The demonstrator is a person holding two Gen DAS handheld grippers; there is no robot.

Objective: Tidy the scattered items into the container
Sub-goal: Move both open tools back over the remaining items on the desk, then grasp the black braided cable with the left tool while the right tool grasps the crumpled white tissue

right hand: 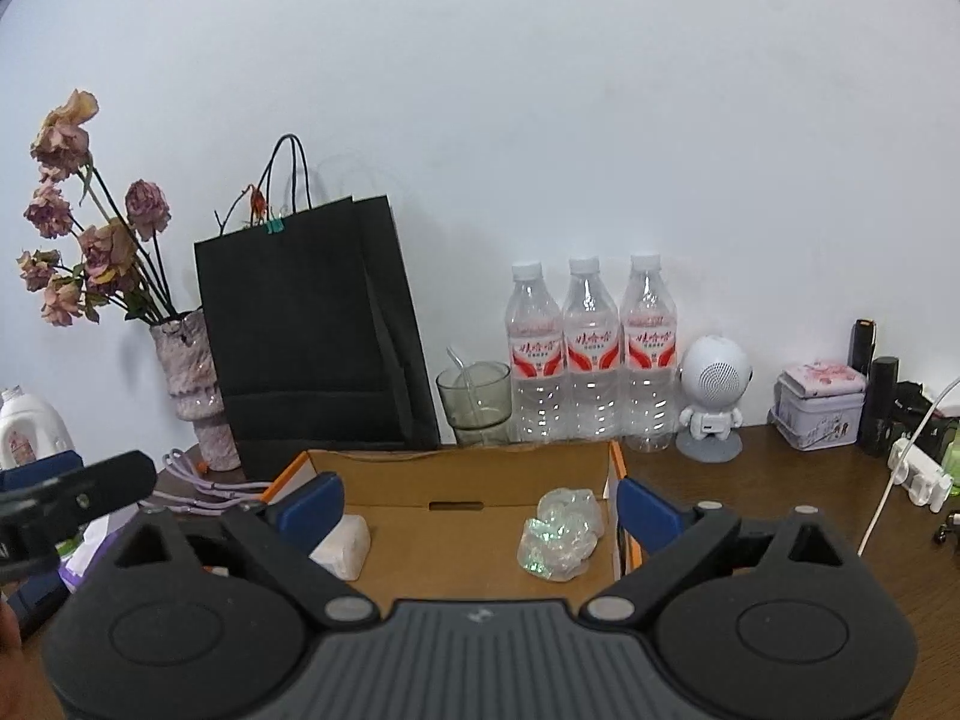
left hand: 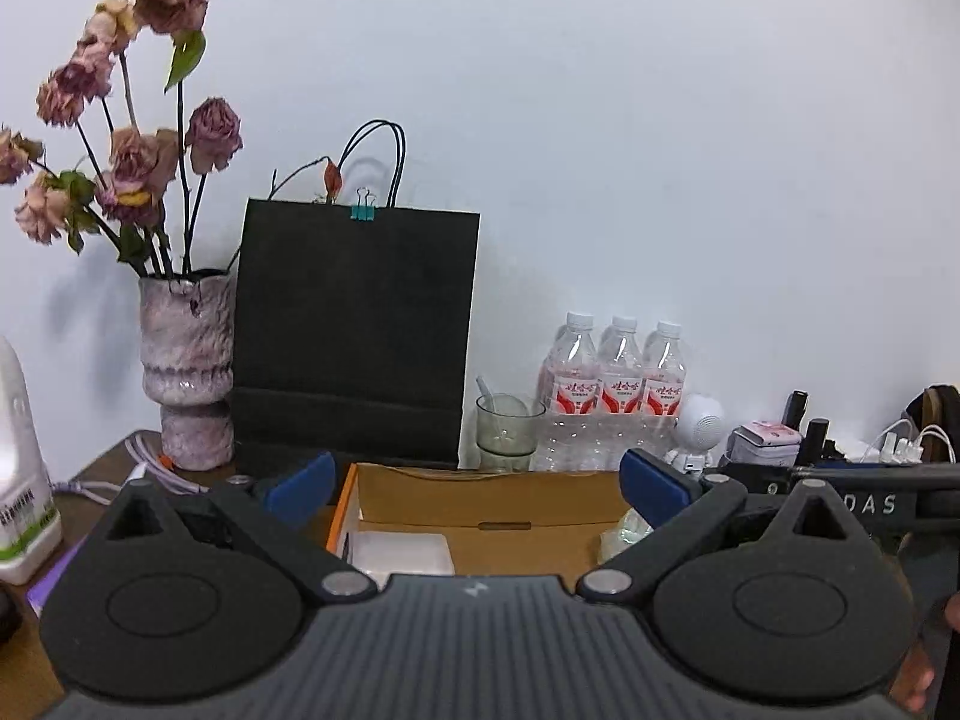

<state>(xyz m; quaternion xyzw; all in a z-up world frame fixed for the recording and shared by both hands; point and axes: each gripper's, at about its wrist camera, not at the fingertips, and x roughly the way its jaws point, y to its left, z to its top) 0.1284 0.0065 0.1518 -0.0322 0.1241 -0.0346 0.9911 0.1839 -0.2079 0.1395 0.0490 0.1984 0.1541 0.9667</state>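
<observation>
Both my grippers, left (left hand: 477, 489) and right (right hand: 480, 507), hang spread wide and hold nothing above the cardboard box (right hand: 474, 483). The crinkled plastic bundle (right hand: 561, 534) already lies inside, at one o'clock of my nearer right gripper.

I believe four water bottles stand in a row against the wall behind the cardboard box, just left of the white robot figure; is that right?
Not quite: there are three bottles, not four, as the right wrist view shows. They do stand against the wall behind the box, just left of the robot figure.
</observation>
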